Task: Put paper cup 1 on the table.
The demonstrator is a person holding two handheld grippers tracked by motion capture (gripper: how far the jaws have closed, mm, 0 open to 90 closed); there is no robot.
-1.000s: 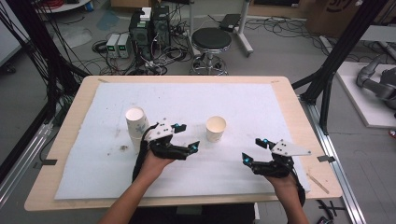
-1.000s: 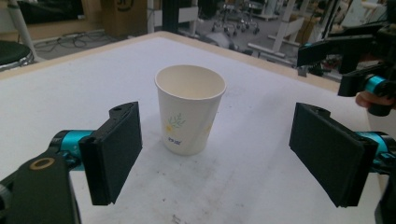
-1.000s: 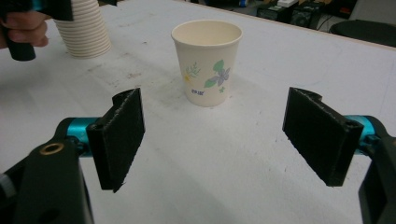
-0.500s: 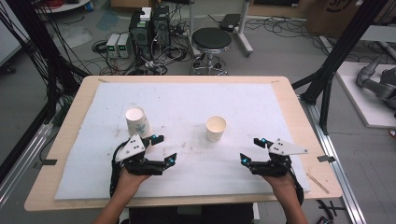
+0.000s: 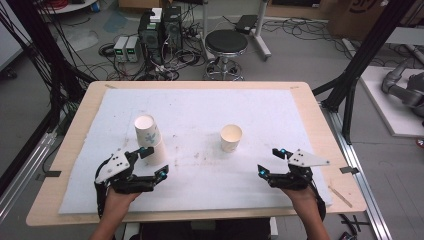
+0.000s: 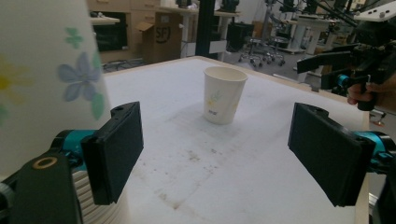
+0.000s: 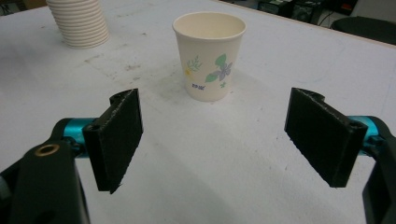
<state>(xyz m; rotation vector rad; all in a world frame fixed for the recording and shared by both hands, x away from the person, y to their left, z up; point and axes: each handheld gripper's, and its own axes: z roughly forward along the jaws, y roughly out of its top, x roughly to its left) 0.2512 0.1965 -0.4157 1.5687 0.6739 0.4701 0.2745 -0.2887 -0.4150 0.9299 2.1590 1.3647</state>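
Left gripper (image 5: 156,165) wide apart with nothing between, resting low on the white mat (image 5: 200,105) just beside the stack of paper cups (image 5: 149,138). Right gripper (image 5: 270,161) likewise spread and holding nothing, aimed at the single flowered cup (image 5: 231,138), which stands upright near mid-mat, apart from both.
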